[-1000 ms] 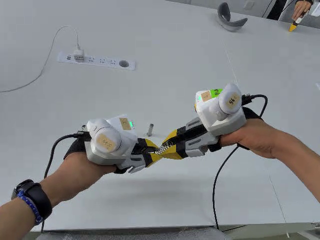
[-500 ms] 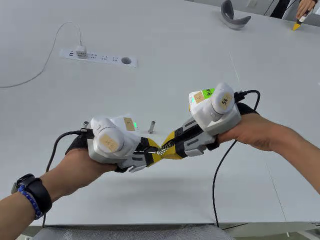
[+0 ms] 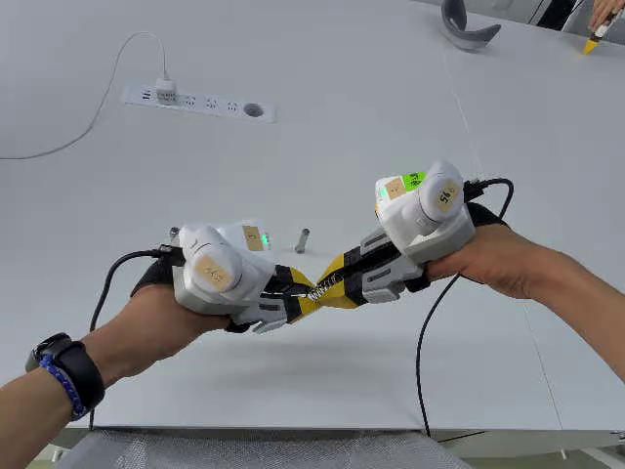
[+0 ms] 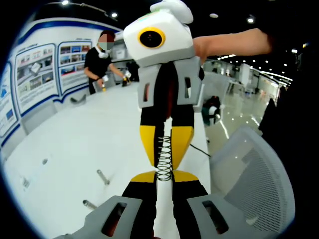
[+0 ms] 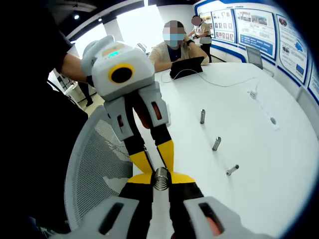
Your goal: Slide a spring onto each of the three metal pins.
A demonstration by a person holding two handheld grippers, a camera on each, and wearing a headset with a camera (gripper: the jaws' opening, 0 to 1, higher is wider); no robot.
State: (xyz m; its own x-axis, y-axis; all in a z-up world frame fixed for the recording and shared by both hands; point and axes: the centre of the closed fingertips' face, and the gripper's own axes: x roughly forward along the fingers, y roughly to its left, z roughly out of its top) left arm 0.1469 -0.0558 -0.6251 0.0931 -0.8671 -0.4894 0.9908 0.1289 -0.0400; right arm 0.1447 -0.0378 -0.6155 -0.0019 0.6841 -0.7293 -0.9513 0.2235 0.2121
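Observation:
A small steel spring (image 3: 318, 288) hangs in the air between the two yellow-tipped grippers, which meet tip to tip above the table's near edge. My left gripper (image 3: 304, 294) comes in from the left and is shut on one end of the spring (image 4: 163, 155). Coming from the right, my right gripper (image 3: 331, 282) is shut on the other end, seen end-on as a coil (image 5: 160, 178). Three metal pins lie loose on the white table: one (image 5: 203, 116), another (image 5: 216, 143) and a third (image 5: 232, 170). Two of them, a pin (image 3: 303, 239) and a pin (image 3: 175, 234), sit just beyond the left gripper.
A white power strip (image 3: 200, 102) with a plugged charger and cable lies at the far left. A grey curved object (image 3: 469, 24) rests at the far right. Cables trail from both grippers. A mesh chair (image 4: 254, 174) stands at the table's near edge. People sit at the far side (image 5: 174, 47).
The two grippers have closed in on each other, so less of the spring shows between their tips. The head camera has tilted; the pins on the table have not moved.

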